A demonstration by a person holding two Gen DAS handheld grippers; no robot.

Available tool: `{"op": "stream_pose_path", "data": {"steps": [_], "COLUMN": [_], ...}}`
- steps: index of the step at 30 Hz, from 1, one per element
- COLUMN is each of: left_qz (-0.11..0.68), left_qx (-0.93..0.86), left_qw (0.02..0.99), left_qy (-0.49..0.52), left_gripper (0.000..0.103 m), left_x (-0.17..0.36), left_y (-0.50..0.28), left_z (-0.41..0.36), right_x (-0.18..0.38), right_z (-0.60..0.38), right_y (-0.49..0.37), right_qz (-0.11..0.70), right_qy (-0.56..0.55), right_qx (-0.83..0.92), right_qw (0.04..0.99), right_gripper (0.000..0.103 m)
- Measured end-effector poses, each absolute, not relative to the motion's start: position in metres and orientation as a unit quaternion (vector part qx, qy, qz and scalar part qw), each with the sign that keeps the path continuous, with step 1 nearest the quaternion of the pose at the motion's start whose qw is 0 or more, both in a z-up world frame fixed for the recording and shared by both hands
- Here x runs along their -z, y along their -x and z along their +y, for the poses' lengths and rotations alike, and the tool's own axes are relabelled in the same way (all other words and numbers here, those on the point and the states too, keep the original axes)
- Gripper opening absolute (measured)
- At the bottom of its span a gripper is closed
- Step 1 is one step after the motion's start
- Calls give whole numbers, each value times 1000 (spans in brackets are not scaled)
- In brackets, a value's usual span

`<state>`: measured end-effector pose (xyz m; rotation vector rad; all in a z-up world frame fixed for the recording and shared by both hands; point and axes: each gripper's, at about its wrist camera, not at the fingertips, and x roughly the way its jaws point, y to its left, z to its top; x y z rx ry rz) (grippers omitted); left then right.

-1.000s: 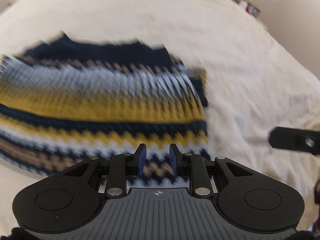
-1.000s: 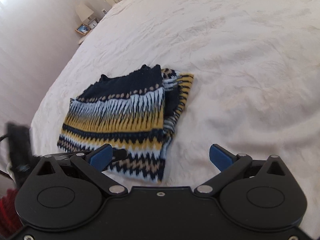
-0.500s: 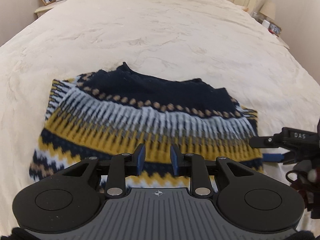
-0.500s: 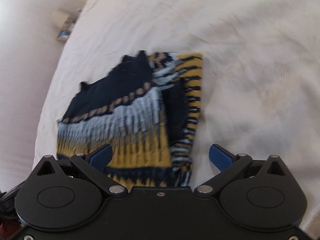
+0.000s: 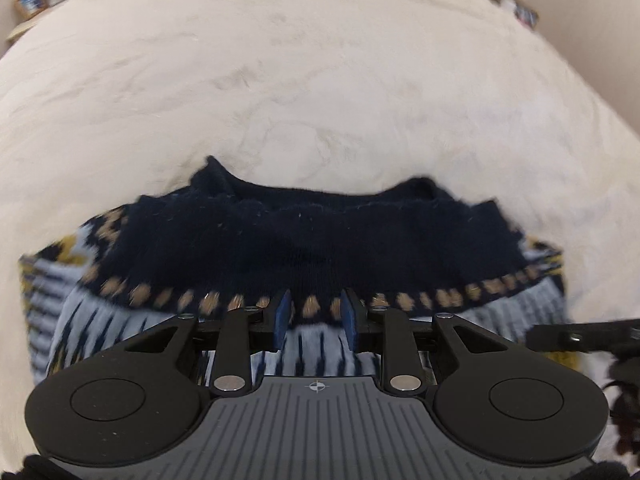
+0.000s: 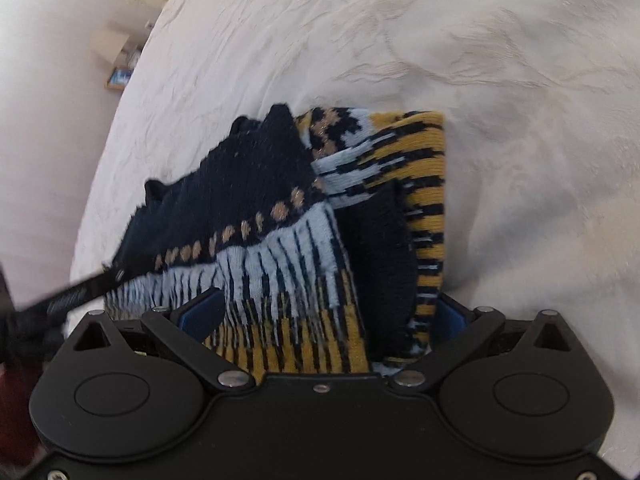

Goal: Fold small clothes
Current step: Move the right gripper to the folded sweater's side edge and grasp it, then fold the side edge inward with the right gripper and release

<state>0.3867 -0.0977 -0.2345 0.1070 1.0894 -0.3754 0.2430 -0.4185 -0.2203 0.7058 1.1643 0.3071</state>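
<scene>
A folded knit sweater (image 5: pixel 304 240) with navy, yellow, light-blue and tan zigzag bands lies on the white bedspread (image 5: pixel 320 60). My left gripper (image 5: pixel 315 314) hovers low over its light-blue band, jaws a narrow gap apart with nothing between them. In the right wrist view the sweater (image 6: pixel 288 220) fills the lower middle. My right gripper (image 6: pixel 324 312) is wide open, its fingers on either side of the sweater's near right end, where a folded sleeve lies. The right gripper's finger (image 5: pixel 580 336) shows in the left wrist view; the left gripper's finger (image 6: pixel 76 292) shows in the right wrist view.
The bedspread (image 6: pixel 500 100) stretches wide beyond the sweater. A nightstand with a framed photo (image 5: pixel 30 2) stands at the far left, another (image 5: pixel 524 12) at the far right. A nightstand (image 6: pixel 120 76) also shows beside the bed in the right wrist view.
Both grippers have moved forward and lower onto the sweater. The right gripper now straddles its near right end. The jaw openings look unchanged.
</scene>
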Motion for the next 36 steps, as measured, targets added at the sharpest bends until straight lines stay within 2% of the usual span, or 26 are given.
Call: {"op": "stream_pose_path", "data": {"steps": [5, 11, 18, 25, 28, 29, 30, 31, 32, 33, 36], "left_qz": [529, 527, 501, 534, 539, 542, 544, 545, 544, 544, 539], "left_qx": [186, 177, 160, 158, 162, 165, 172, 179, 186, 189, 173], "left_qw": [823, 828, 848, 829, 825, 823, 820, 818, 818, 817, 823], "left_qy": [-93, -76, -60, -62, -51, -45, -38, -33, -31, -33, -34], "left_gripper": [28, 28, 29, 31, 35, 38, 46, 54, 78, 96, 97], "left_x": [261, 255, 223, 247, 252, 251, 249, 246, 244, 241, 232], "left_y": [-398, -393, -344, -310, -317, -321, -324, -326, -328, -328, -319], "left_z": [-111, -108, -98, -97, -95, -94, -92, -90, -89, -88, -78], "right_x": [221, 220, 220, 220, 219, 219, 218, 217, 215, 211, 199], "right_z": [-419, -417, -419, -425, -426, -426, -426, -425, -423, -420, -415], "right_y": [-241, -242, -243, -240, -238, -239, -241, -242, -244, -245, -246], "right_qz": [535, 536, 540, 539, 541, 543, 546, 549, 553, 555, 560], "right_qy": [-322, -322, -314, -320, -334, -337, -337, -334, -326, -310, -275], "right_qx": [-142, -142, -162, -170, -154, -150, -147, -143, -137, -129, -126], "right_qw": [768, 767, 764, 761, 756, 755, 753, 752, 754, 761, 771], "right_gripper": [103, 103, 103, 103, 103, 103, 103, 94, 71, 59, 36]}}
